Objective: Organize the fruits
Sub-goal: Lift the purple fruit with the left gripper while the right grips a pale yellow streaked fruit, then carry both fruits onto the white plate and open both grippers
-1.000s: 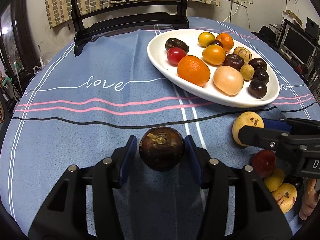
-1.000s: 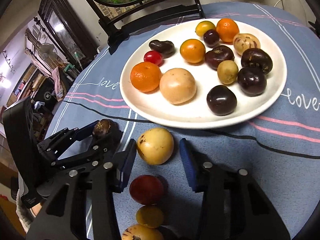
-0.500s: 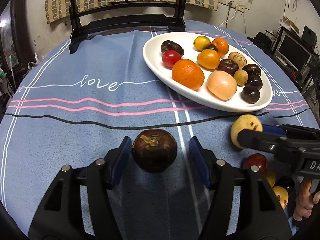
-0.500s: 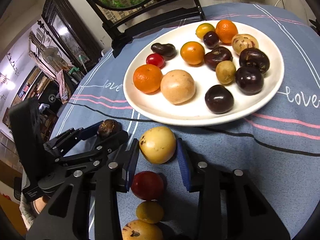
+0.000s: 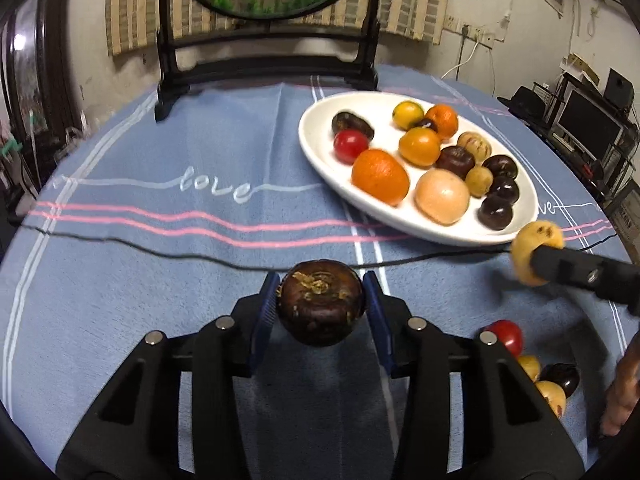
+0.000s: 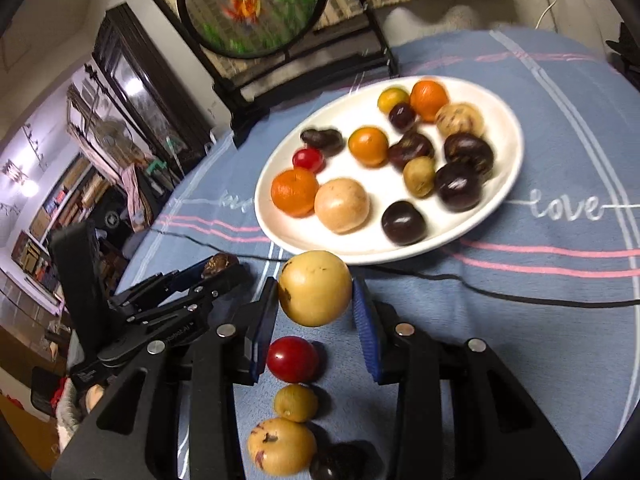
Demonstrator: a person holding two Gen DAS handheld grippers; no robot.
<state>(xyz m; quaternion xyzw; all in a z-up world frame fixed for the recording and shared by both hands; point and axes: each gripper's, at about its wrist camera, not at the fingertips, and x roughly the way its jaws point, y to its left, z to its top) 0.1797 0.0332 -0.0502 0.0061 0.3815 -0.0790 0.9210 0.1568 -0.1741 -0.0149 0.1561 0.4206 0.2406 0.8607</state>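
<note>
gripping round rough dark fruit (image 5: 320, 307), left fingers (image 5: 320, 308) closing | right fingers (image 6: 316, 304) clamp smooth yellow fruit (image 6: 315, 288)

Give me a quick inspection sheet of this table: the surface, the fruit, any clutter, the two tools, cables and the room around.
Surface: round table under a blue cloth with pink stripes and the word "love".
Job's things: white plate holding about a dozen fruits; red fruit and three or four others loose on the cloth.
Clutter: nothing seen.
Tools: left tool closing, pads against a dark brown fruit; right tool shut on a yellow fruit.
Cables: white wire hanging on the wall.
Surroundings: round panel in a black stand at the table's far edge; dark cabinet; monitor.
</note>
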